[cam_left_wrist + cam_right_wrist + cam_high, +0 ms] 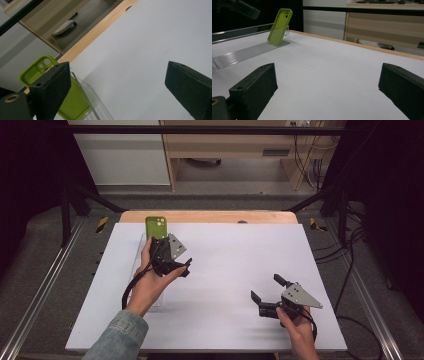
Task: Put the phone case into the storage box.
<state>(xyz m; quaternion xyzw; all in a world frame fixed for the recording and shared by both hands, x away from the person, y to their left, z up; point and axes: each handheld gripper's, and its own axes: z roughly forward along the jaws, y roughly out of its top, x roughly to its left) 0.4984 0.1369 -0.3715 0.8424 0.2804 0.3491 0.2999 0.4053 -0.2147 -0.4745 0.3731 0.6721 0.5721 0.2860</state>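
While green phone case [155, 226] leans in clear stand [249, 53], left tongs [176, 265] and right tongs [268, 288] gape, holding nothing.

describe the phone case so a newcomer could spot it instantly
On the white table top, look to the far left corner, where a long clear plastic rack lies. At its far end the lime-green phone case leans upright, camera cutouts on top; it is the one brightly coloured thing there.

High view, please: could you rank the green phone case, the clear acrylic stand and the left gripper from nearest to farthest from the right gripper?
1. Left gripper, mid-table, to the left.
2. Clear acrylic stand, along the table's left side, beyond that gripper.
3. Green phone case, upright at the stand's far end.
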